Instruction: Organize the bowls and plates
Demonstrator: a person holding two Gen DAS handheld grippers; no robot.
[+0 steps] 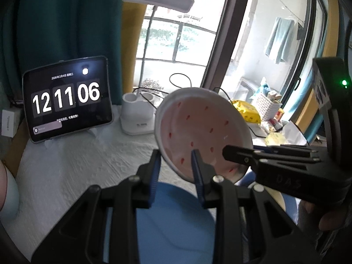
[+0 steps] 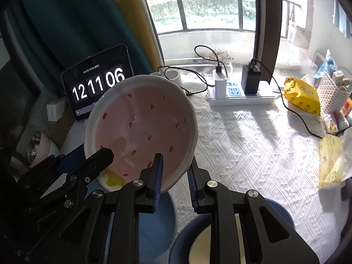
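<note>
A pink-speckled plate point(image 2: 140, 129) hangs tilted between both tools. The right gripper point(image 2: 175, 176) and left gripper point(image 1: 176, 171) each pinch opposite rim edges, jaws nearly closed.

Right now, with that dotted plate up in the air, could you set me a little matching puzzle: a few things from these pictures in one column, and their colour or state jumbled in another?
Things:
1. round white-rimmed pink plate with red dots
2. crinkly wet-wipe pack by the window
3. tablet clock propped against the curtain
4. white gooseneck desk lamp

Descriptions:
A. yellow
B. shows 12 11 06
C. stands beside the tablet, cables behind it
D. gripped at its rim by both hand-held grippers, tilted

Pairs: 1-D, 2-A, 3-B, 4-C
</note>
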